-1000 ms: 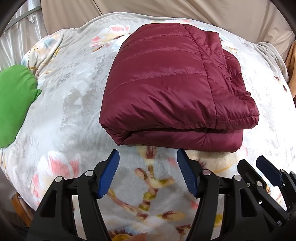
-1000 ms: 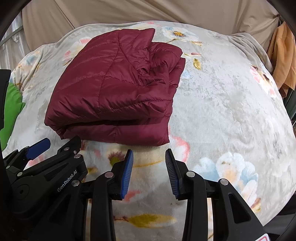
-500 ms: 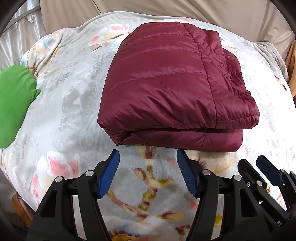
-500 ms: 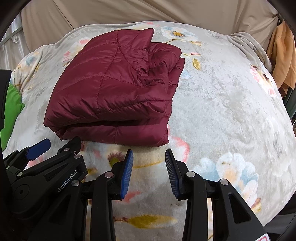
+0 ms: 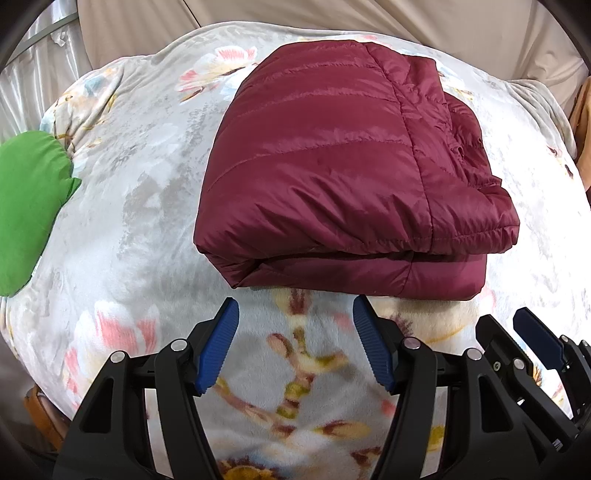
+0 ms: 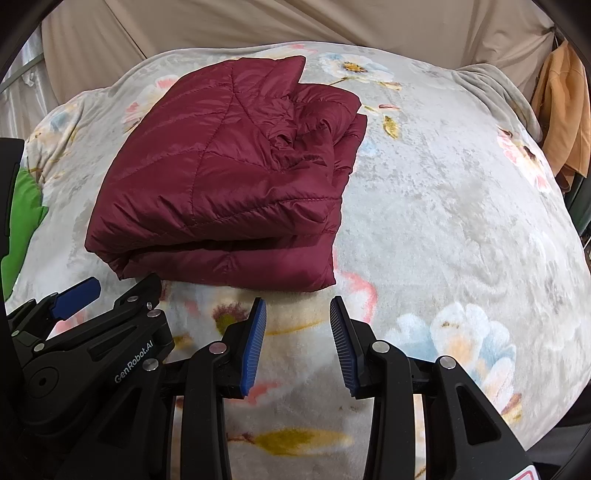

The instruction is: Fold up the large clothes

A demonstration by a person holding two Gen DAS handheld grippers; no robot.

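A folded maroon jacket lies on a floral blanket that covers the bed. In the left wrist view the jacket is at 12 o'clock from the left tongs, and its near folded edge is just beyond the blue pads. A green cloth lies at 9 o'clock on the blanket edge, well apart from the jacket. In the right wrist view an orange garment hangs at 2 o'clock, beyond the bed. A beige curtain fills the background at 12 o'clock.

Nothing stands between the tongs and the jacket. The left tongs are released, wide apart, and hold nothing. The right tongs are also released, with a narrower gap, and hover over the blanket without touching the jacket, which is at 11 o'clock from them. The two tongs are side by side, close together.
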